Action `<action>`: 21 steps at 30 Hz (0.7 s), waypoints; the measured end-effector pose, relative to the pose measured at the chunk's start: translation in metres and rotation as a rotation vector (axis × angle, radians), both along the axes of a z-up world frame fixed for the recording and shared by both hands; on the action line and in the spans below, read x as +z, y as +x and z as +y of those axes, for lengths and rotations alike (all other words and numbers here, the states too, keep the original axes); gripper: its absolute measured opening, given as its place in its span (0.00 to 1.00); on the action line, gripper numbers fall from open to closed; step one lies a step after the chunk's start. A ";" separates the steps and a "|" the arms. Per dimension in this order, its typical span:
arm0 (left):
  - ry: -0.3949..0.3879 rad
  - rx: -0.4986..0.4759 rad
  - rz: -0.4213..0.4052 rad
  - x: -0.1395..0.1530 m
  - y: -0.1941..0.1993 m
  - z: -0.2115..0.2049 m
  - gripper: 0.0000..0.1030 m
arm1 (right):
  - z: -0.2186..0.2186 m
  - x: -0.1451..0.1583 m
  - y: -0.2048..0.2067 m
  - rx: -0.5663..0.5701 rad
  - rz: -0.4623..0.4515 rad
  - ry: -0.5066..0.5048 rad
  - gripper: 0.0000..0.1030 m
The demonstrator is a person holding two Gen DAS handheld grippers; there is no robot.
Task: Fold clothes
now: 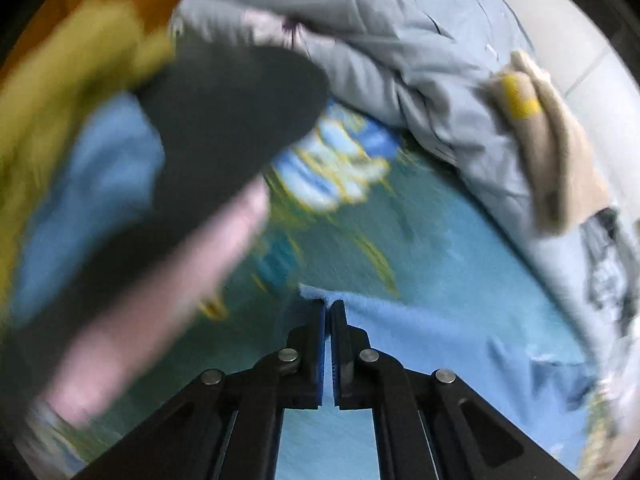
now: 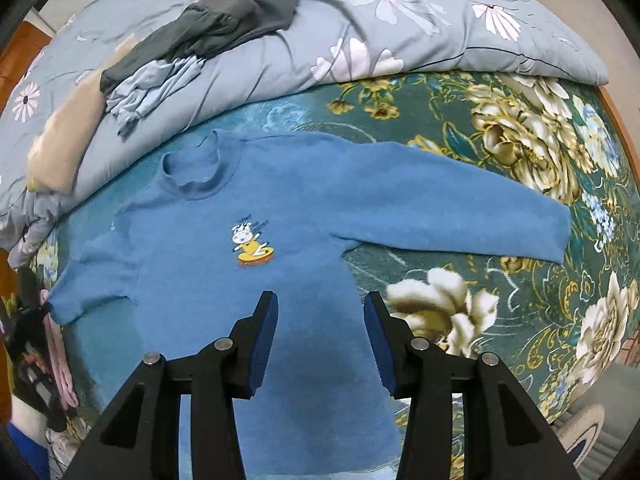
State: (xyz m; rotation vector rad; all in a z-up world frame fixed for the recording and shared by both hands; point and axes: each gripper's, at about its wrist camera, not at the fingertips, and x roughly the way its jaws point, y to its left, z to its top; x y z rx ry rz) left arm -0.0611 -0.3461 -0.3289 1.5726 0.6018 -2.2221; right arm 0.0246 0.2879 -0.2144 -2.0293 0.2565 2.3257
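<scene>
Left wrist view: heavy motion blur, sharp only at the tongs [image 1: 329, 312]. Right wrist view: crisp, even soft light, faint shadow under the tongs [image 2: 320, 312] on the blue sweater [image 2: 256, 200]. Fisheye bending, black corners in both.

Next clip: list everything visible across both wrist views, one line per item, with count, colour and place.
blue sweater: 1, blue with a small cartoon print, spread flat on the blanket, one sleeve stretched out, the other sleeve's cuff pinched by the left claw
floral blanket: 1, teal with cream and gold flowers, under the sweater
duvet: 1, grey with daisies, bunched behind the sweater
dark grey garment: 1, crumpled on the duvet
pale blue garment: 1, under the dark grey one
beige garment: 1, with a yellow patch, on the duvet
left claw: 1, black with blue pads, shut on the sweater
right claw: 1, black, open, over the sweater's lower half
</scene>
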 end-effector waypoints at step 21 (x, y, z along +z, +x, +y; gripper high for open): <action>0.268 -0.333 0.167 0.135 -0.009 0.173 0.02 | 0.010 0.008 0.020 0.009 0.021 -0.117 0.45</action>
